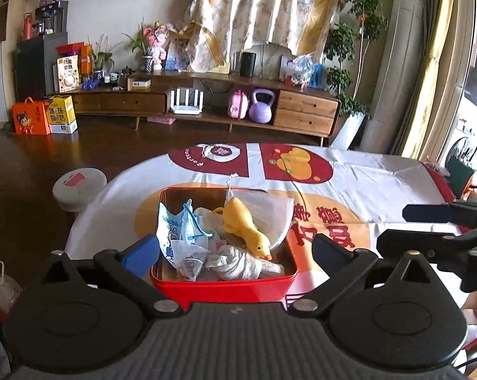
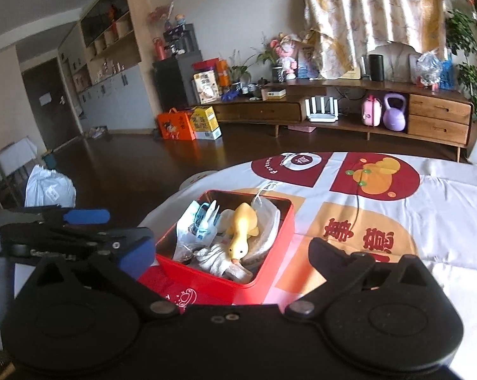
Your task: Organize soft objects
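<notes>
Well, yellow duck toy (image 1: 243, 226) atop red tin (image 1: 222, 288)

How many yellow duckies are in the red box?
1. The yellow duck lies on top of the pile in the red box, head toward the camera, beside a blue-and-white bag. Others could be hidden beneath the pile.

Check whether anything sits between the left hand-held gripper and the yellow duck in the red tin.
Nothing visible blocks it. The left hand-held gripper is open, empty, and faces the red tin. The yellow duck lies on top of the other soft items, uncovered. The right hand-held gripper, also open, is off to the side.
</notes>
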A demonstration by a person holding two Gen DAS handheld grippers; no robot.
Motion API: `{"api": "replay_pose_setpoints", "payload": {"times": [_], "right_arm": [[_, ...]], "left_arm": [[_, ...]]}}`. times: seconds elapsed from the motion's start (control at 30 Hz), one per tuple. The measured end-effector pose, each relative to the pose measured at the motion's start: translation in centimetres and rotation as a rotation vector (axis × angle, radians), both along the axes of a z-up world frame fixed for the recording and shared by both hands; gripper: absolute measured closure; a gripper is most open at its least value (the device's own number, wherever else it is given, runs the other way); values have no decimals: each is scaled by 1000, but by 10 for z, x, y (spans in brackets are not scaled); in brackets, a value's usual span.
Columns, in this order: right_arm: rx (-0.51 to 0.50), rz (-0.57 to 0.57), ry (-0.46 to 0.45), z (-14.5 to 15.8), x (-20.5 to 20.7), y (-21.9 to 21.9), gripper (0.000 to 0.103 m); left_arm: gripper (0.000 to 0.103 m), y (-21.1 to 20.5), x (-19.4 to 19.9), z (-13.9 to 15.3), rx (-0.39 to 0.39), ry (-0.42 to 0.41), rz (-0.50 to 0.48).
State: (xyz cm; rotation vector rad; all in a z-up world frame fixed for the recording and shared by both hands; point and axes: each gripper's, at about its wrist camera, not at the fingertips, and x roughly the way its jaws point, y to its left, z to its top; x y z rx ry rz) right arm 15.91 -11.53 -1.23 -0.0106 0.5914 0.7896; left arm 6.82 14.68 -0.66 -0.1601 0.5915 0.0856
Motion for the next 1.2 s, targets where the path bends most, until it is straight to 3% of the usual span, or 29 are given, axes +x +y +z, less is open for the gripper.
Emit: {"api": "replay_pose_setpoints", "payload": {"times": [0.37, 1.2], "right_arm": [[-5, -12, -34, 0, -8, -4, 0], [7, 0, -33, 0, -16, -1, 0]], "left_arm": [[0, -7, -18, 8, -37, -41, 11], [0, -10, -25, 10, -4, -32, 39]]}}
